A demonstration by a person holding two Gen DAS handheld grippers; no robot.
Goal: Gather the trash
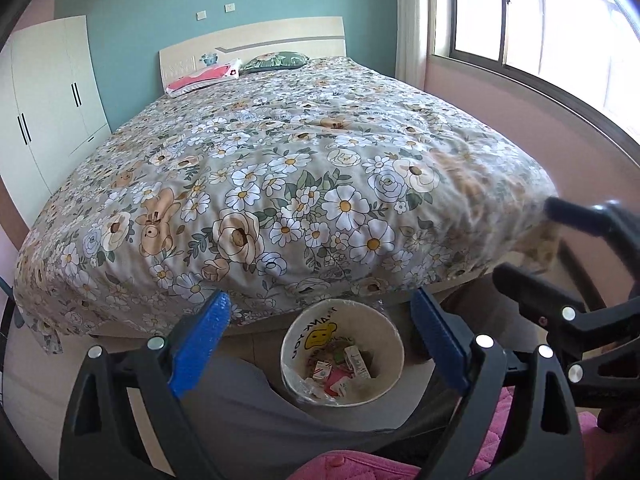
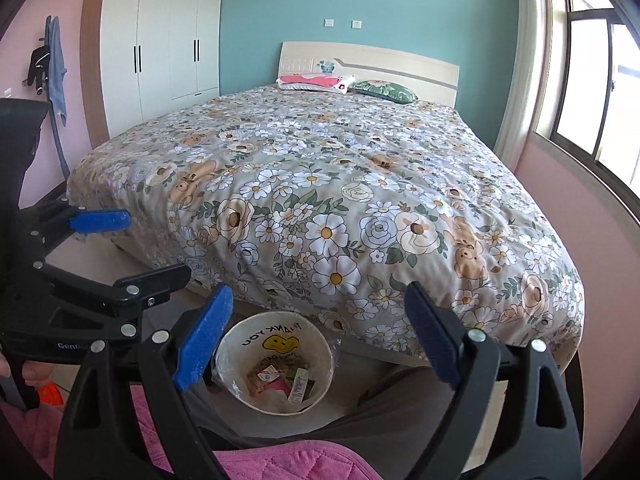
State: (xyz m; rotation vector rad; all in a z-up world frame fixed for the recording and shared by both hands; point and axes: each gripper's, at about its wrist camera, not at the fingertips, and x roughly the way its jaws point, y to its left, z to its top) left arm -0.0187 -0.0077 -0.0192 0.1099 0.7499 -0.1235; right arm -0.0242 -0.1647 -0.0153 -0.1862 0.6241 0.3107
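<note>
Your left gripper point(image 1: 320, 340) & right gripper point(image 2: 316, 336) both spread wide, empty, above trash bin point(image 2: 320, 394) w/ wrappers point(image 2: 280, 378), just beside bed point(image 2: 320, 184).

A floral-quilted bed point(image 2: 340, 184) filled the room. Two pillows point(image 2: 316, 81) lay against its headboard point(image 2: 400, 62). A white wardrobe point(image 2: 160, 40) stood beside it.

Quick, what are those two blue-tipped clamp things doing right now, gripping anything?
Left gripper: open, holding nothing.
Right gripper: open, holding nothing.
Both hang above the trash bin at the foot of the bed.
</note>
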